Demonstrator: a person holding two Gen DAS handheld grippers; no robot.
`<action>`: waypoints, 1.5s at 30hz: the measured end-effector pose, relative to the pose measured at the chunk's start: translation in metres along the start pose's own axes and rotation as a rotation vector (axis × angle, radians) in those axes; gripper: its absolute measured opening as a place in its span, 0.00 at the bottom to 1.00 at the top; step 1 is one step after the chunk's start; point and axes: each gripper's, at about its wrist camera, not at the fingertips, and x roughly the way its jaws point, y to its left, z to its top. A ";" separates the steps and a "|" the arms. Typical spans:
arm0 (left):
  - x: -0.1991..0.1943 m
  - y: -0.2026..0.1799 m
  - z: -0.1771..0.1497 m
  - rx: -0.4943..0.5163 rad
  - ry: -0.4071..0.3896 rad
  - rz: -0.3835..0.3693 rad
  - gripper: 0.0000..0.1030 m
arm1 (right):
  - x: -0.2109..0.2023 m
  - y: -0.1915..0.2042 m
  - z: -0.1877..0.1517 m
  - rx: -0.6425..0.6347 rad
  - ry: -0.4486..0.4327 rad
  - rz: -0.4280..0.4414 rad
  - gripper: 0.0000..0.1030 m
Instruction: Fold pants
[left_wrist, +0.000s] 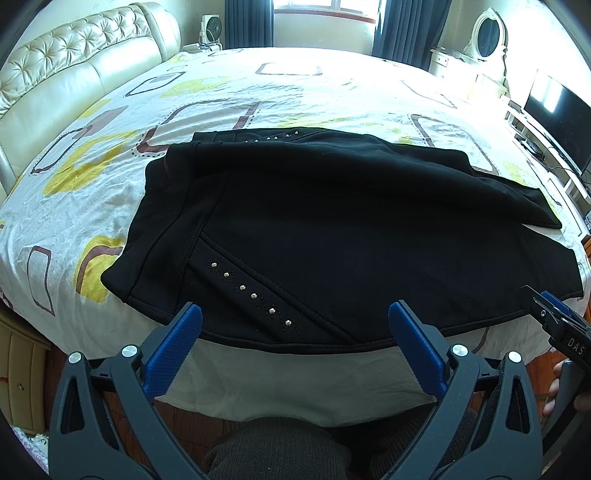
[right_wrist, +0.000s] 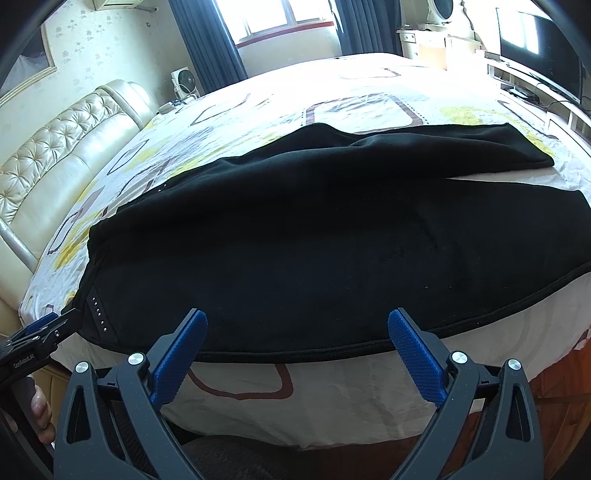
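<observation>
Black pants (left_wrist: 314, 229) with a row of silver studs lie spread flat across the near side of the bed, waistband to the left, legs stretching right; they also fill the right wrist view (right_wrist: 314, 240). My left gripper (left_wrist: 295, 325) is open and empty, its blue fingers just above the near hem by the studded pocket. My right gripper (right_wrist: 297, 332) is open and empty over the near hem further right. The right gripper's tip shows at the left wrist view's right edge (left_wrist: 550, 310); the left gripper's tip shows at the right wrist view's left edge (right_wrist: 48, 328).
The bed sheet (left_wrist: 110, 177) is white with yellow and brown shapes. A padded cream headboard (left_wrist: 74, 74) stands to the left. A TV (left_wrist: 557, 122) on a white stand and a dresser with an oval mirror (left_wrist: 487, 33) are at the right. A wooden floor lies below the bed edge.
</observation>
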 end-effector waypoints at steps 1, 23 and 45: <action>0.000 0.000 0.000 -0.001 -0.002 -0.003 0.98 | -0.001 0.001 0.001 -0.004 -0.002 0.004 0.95; 0.087 0.198 0.140 -0.138 0.120 -0.333 0.98 | 0.034 0.034 0.133 -0.394 -0.084 0.157 0.95; 0.232 0.217 0.207 -0.244 0.274 -0.833 0.98 | 0.217 0.055 0.242 -0.400 0.379 0.491 0.95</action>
